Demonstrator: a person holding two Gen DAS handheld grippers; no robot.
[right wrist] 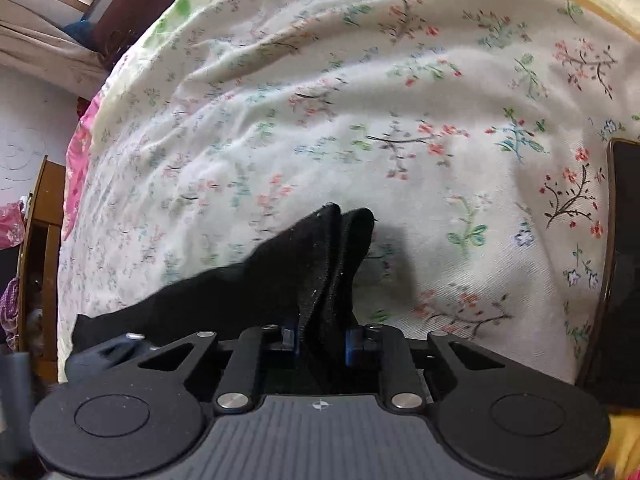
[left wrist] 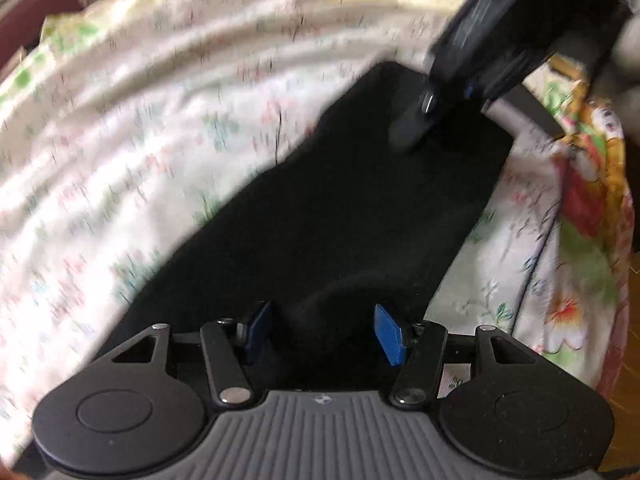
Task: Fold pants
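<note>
Black pants (left wrist: 320, 216) on a floral sheet (left wrist: 140, 140), pinched at 1 end by the right gripper (right wrist: 322, 344).

In the right wrist view the right gripper is clenched on a bunched edge of the pants, the cloth standing up between its 2 blue pads in 2 folds. In the left wrist view the left gripper (left wrist: 324, 332) hangs released over the near end of the pants, its pads apart with black cloth below them; whether they touch it cannot be told. The right gripper reaches in from the upper right there, blurred, at the far end. The pants lie as a flat strip, so dark that seams and folds are lost. A dark flat object (right wrist: 624, 264) is cut off by the right edge.
</note>
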